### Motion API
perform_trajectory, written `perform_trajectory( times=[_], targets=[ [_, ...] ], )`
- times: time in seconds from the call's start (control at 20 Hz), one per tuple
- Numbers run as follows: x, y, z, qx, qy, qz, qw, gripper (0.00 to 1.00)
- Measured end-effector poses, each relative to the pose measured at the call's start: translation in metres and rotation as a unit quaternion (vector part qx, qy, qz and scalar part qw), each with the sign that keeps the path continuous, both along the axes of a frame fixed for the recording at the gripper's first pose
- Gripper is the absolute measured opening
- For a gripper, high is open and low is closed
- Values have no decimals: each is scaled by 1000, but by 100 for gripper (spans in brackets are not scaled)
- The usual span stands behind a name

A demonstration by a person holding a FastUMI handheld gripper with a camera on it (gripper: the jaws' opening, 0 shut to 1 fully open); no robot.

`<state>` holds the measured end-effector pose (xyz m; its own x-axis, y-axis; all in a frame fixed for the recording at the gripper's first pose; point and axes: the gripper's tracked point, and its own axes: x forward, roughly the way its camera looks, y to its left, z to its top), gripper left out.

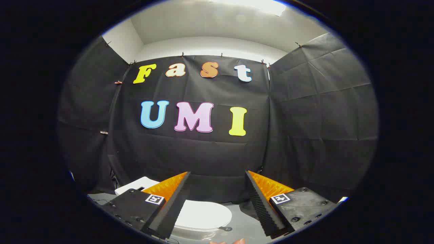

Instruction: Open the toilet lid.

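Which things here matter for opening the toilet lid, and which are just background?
For the job: toilet lid, closed, below and between the fingers; gripper, fingers apart, holding nothing.
Background: white cistern behind the left finger; grey floor; black cloth wall.

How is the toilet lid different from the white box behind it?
The toilet lid is rounded and lies flat and closed below the open gripper; the white tank is boxy, with straight edges. The lid is nearer; the tank is against the black cloth. Both are white.
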<state>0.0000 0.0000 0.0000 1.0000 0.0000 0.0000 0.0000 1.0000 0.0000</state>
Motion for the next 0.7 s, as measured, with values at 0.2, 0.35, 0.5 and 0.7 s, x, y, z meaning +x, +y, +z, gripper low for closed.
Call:
perform_trajectory(
  times=[0.2,0.35,0.5,0.7],
  targets=[
    [1,-1,-1,-1,8,1,1000,98],
    [4,-4,0,1,11,1,1000,98],
    [2,-3,0,-2,13,3,1000,98],
    [3,-4,1,-2,15,2,1000,98]
  ],
)
